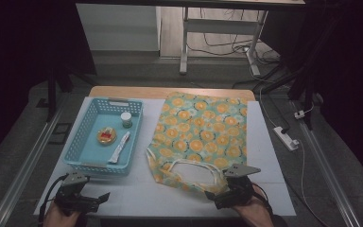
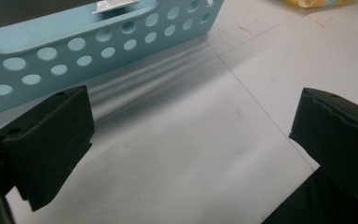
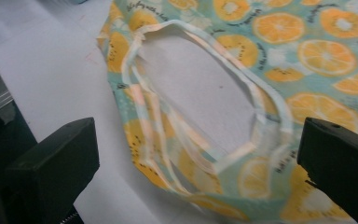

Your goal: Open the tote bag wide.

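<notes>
Small print on tote bag [image 3: 279, 56], unreadable

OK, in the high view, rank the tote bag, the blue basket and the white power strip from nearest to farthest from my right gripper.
From the right gripper:
1. Tote bag, its handles lying right at the open jaws.
2. Blue basket, off to the left, across the table.
3. White power strip, on the floor beyond the table's right edge; close to the basket's range, so 2 and 3 are uncertain.

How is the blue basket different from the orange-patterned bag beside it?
The blue basket is rigid plastic with perforated walls; the bag is soft printed cloth lying flat. The basket holds small items, such as a jar; the bag looks empty. Both rest on the white table.
</notes>
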